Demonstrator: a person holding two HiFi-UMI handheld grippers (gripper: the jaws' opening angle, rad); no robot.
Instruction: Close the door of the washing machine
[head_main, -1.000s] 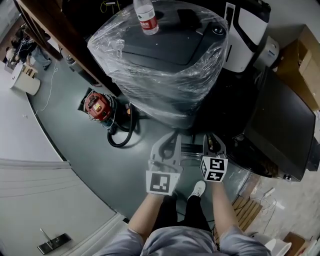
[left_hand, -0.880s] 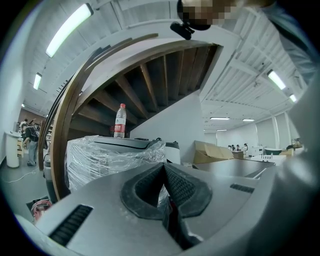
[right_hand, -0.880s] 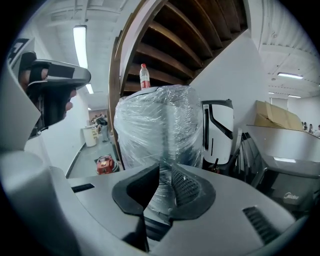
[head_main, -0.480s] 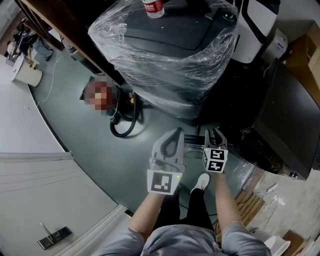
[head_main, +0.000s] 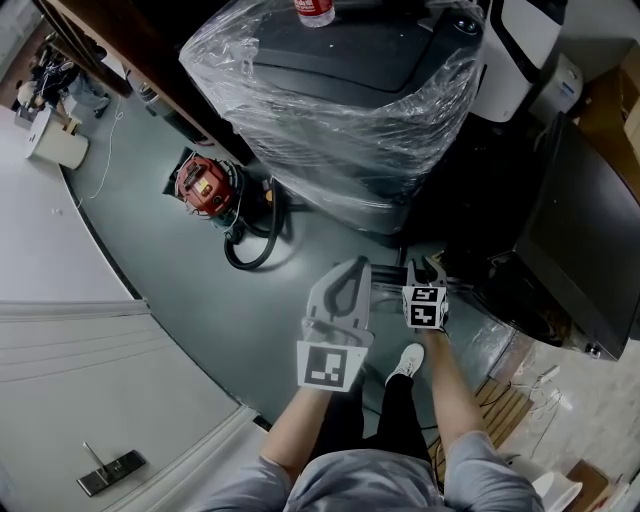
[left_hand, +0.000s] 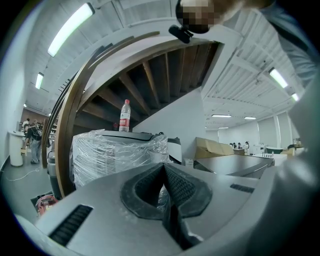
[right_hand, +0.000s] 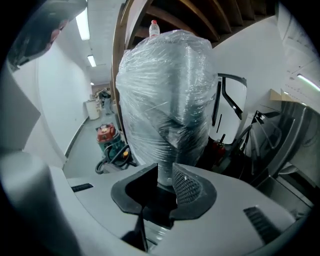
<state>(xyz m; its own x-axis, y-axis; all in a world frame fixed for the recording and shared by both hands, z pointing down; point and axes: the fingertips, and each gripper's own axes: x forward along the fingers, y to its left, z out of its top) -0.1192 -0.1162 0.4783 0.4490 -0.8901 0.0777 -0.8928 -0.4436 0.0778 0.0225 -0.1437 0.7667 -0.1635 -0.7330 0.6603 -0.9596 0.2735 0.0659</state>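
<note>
Washing machine: dark grey box, wrapped in clear plastic film, dark top lid lying flat under wrap. Stands on grey floor, ahead of both grippers, apart from them. Clear plastic bottle with red label upright on top. Left grey gripper: jaws pressed together, nothing between. Right grey gripper: narrow gap, nothing held. Red round vacuum cleaner left of machine; white appliance on its right.
</note>
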